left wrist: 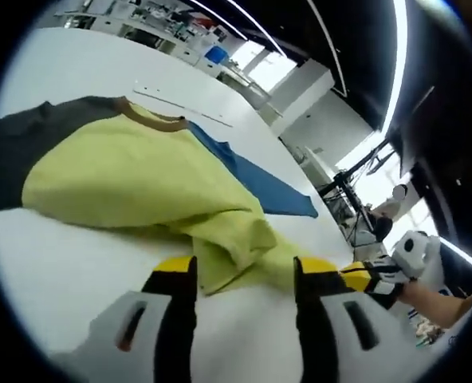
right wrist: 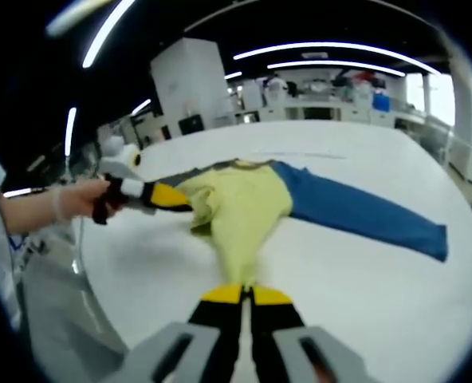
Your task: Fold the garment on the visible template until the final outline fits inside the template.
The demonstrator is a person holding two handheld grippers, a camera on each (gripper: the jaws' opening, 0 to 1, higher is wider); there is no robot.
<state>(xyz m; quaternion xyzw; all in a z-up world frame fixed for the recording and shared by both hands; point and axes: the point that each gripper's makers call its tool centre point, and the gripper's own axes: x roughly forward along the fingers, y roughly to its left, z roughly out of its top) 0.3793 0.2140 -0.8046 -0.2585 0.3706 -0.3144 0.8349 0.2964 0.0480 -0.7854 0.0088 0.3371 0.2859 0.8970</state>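
Observation:
A long-sleeved garment lies on the white table, with a yellow-green body, a blue sleeve, a dark grey sleeve and a brown collar. My left gripper is open, and a bunched fold of the yellow-green cloth lies between its jaws. The right gripper comes in from the right, beside that fold. In the right gripper view the right gripper is shut on the stretched yellow-green hem. The left gripper meets the garment's left edge, and the blue sleeve lies flat to the right.
Faint thin marks cross the table beyond the collar. A gloved hand holds the left gripper. The table edge drops off at the left. Work benches and a dark stand are beyond the table.

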